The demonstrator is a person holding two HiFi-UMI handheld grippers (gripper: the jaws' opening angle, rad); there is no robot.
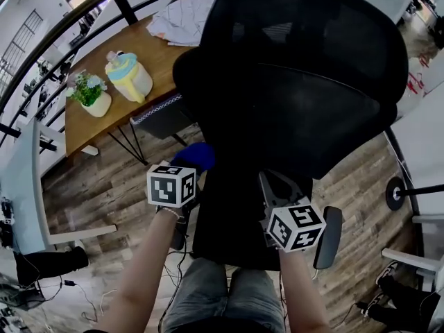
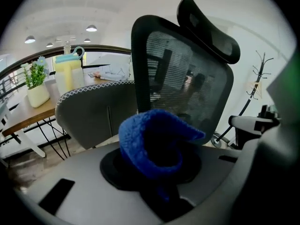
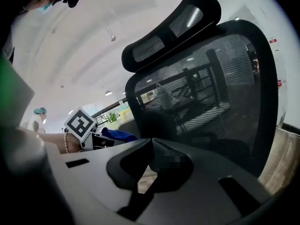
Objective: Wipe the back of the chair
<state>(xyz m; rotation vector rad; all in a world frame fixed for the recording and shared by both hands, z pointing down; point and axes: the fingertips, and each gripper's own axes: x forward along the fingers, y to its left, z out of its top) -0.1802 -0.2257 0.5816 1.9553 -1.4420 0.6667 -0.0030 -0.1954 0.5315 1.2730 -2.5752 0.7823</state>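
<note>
A black mesh office chair (image 1: 298, 82) stands in front of me, its back (image 2: 183, 78) facing both grippers and its headrest (image 3: 171, 22) on top. My left gripper (image 1: 189, 171) is shut on a blue cloth (image 1: 198, 155), which bunches up over the jaws (image 2: 157, 142) and hides the fingertips. The cloth hangs short of the chair back, near its left edge. My right gripper (image 1: 274, 186) is shut with nothing in it, its tips meeting (image 3: 150, 142) just before the mesh (image 3: 206, 93). The right gripper view also shows the blue cloth (image 3: 117, 135) at the left.
A wooden table (image 1: 149, 61) at the upper left carries a potted plant (image 1: 94, 96), a yellow jug (image 1: 128, 75) and a striped garment (image 1: 184, 16). A grey chair (image 2: 93, 111) stands between table and office chair. An armrest (image 1: 329, 234) is close at my right. A coat stand (image 2: 257, 86) stands behind.
</note>
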